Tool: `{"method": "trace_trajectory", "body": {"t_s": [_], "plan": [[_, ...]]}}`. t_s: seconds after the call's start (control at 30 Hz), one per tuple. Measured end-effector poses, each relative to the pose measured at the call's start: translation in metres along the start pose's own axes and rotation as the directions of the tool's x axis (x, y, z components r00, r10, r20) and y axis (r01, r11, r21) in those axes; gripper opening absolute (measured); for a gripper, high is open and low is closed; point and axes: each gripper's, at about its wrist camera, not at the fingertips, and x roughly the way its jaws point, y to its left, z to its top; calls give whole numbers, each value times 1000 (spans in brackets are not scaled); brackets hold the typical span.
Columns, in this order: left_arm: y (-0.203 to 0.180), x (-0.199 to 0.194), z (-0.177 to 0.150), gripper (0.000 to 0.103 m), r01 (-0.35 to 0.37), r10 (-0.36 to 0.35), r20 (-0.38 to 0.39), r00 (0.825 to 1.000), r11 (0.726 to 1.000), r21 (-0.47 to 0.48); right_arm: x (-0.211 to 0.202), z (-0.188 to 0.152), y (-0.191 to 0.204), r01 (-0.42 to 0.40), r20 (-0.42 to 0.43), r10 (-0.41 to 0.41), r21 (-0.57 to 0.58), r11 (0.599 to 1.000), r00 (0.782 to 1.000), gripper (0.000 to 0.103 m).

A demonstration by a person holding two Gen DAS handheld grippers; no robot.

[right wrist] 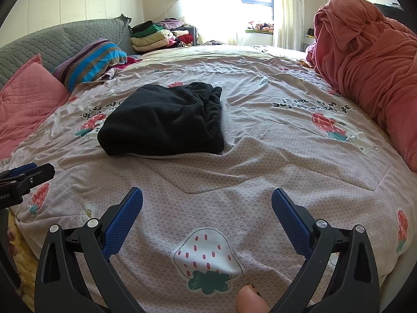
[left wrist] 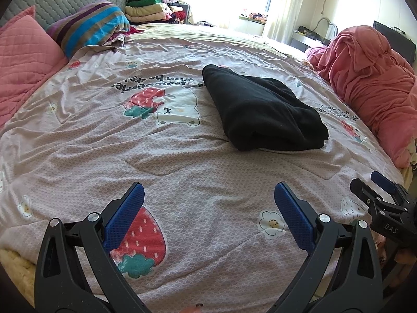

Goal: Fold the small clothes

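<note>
Both pairs of jaws are standing wide apart with nothing between them. Left gripper is hovering over the strawberry-print bedspread, and the right gripper is doing the same just beside it. Ahead of both, well clear of the blue fingertips, a black garment is lying folded into a thick bundle, though its layers are hard to tell apart. Beyond the right jaws, a pink blanket is sitting heaped.

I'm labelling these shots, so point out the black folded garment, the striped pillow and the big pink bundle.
black folded garment (right wrist: 161, 122), right wrist view, top face.
striped pillow (left wrist: 88, 27), left wrist view, blue stripe.
pink bundle (right wrist: 365, 60), right wrist view, wrinkled side.
</note>
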Motion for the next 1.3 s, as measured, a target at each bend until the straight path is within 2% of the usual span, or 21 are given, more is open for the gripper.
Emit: {"method": "trace_trajectory", "body": {"t_s": [0.73,0.87,1.0,1.03,1.13,1.2,1.3], "plan": [[-3,-1,-1,94,-3,3,6,1000,1000,2,0,-1,-3,27,-6,-27,6,1000,1000,99],[2,-2,-1,94,-35,36,18,999,999,-31,1,-1,-11,67,-24,-67,26,997,997,98],[15,-6,2,94,-38,41,36,999,996,-82,-2,-3,-37,164,-32,-162,91,982,986,98],[21,-7,3,94,-33,37,37,999,995,-99,-4,-3,-47,206,-30,-203,117,972,979,98],[49,-6,12,94,-48,54,29,998,982,-183,-15,-10,-102,350,-54,-347,249,903,936,98],[77,-5,21,94,-60,67,20,998,966,-251,-27,-22,-160,485,-110,-480,358,798,870,98],[136,-7,39,94,-152,169,20,985,926,-346,-49,-45,-247,658,-226,-639,464,593,735,98]]}}
